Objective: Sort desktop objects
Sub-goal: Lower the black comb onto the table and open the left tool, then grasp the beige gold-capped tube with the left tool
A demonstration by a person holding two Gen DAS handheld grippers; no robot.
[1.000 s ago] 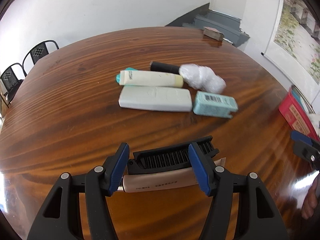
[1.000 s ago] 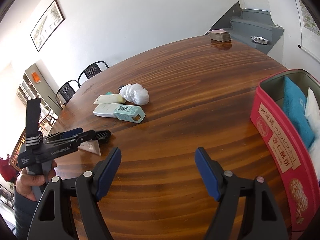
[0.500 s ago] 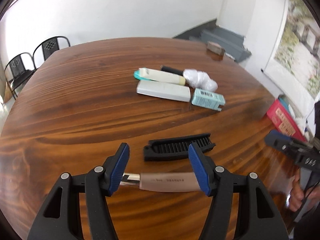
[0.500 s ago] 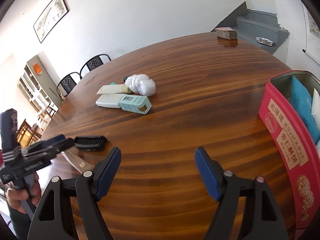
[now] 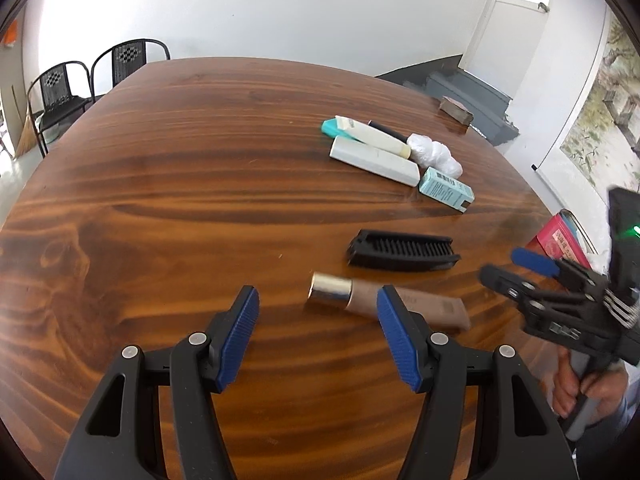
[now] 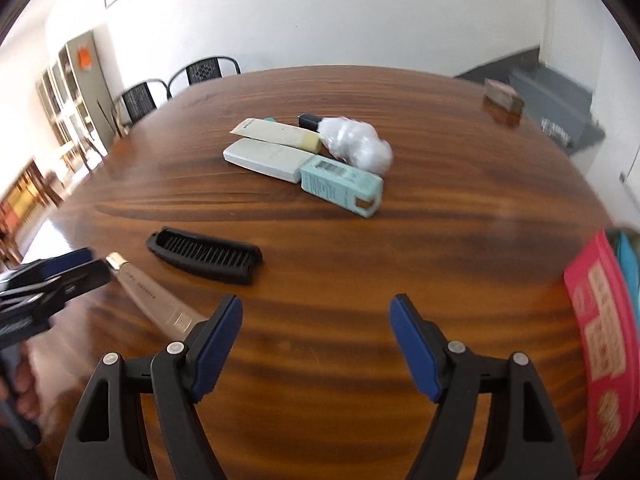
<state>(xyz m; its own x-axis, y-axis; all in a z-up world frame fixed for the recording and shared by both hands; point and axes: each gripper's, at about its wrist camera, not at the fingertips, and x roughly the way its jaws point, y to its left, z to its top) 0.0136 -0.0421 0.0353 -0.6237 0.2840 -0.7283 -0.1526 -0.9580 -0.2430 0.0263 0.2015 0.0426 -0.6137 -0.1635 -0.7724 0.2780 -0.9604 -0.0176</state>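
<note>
A beige tube with a gold cap (image 5: 360, 300) lies on the wooden table (image 5: 180, 184) just ahead of my open, empty left gripper (image 5: 318, 336). It also shows in the right wrist view (image 6: 152, 296). A black comb (image 5: 402, 250) lies just beyond it and shows in the right wrist view too (image 6: 206, 254). Farther back lie a white case (image 5: 374, 156), a cream tube (image 5: 370, 134), a teal box (image 5: 446, 190) and a crumpled white bag (image 5: 436, 152). My right gripper (image 6: 316, 340) is open and empty above bare table, and it shows at the right in the left wrist view (image 5: 516, 266).
A red tin (image 6: 600, 344) with blue and white contents stands at the table's right edge. A small brown block (image 6: 502, 96) sits at the far edge. Black chairs (image 5: 92, 80) stand beyond the table's far left side.
My left gripper has pulled back and swung left, so the beige tube is no longer between its fingers. My right gripper has turned left toward the comb and the tube.
</note>
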